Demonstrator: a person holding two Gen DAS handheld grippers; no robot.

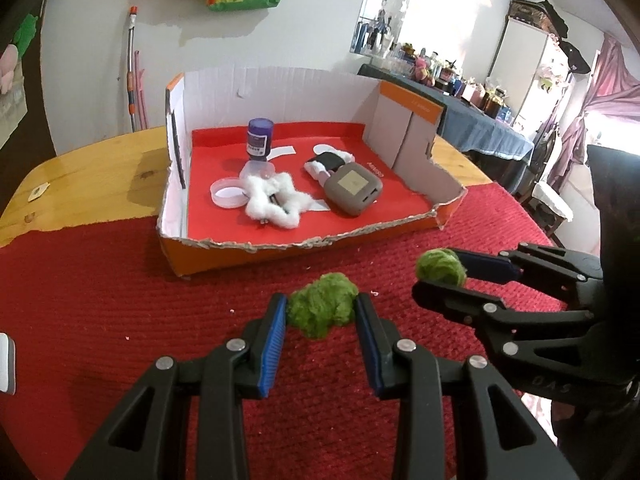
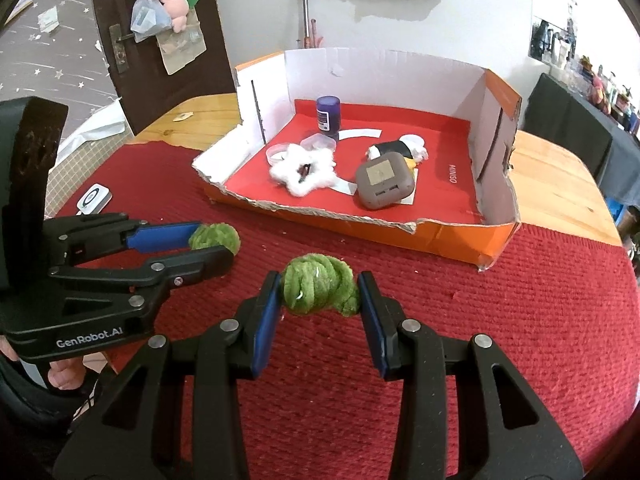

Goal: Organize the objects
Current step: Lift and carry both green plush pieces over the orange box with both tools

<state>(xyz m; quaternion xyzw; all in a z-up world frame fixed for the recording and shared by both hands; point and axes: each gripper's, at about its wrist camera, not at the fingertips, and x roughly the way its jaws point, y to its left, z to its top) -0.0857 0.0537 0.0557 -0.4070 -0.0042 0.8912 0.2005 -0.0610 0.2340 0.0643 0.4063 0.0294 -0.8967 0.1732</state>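
Each gripper holds a green fuzzy yarn bundle above the red mat. In the left wrist view my left gripper (image 1: 321,306) is shut on a loose green bundle (image 1: 320,316). To its right, my right gripper (image 1: 438,272) is shut on a rounder green knot (image 1: 440,264). The right wrist view shows that knot (image 2: 320,292) pressed between the right gripper's (image 2: 320,284) blue pads. My left gripper (image 2: 212,242) is at the left with its bundle (image 2: 216,236). Both hang just in front of the torn front wall of the orange cardboard box (image 1: 280,254).
The box (image 2: 440,236) has a red floor. On it are a purple bottle (image 1: 259,138), a white fluffy star (image 1: 272,198), a round white lid (image 1: 228,196), a grey case (image 1: 352,192) and a black-and-white item (image 1: 330,160). A small white device (image 2: 93,198) lies on the mat (image 2: 520,340) at the left.
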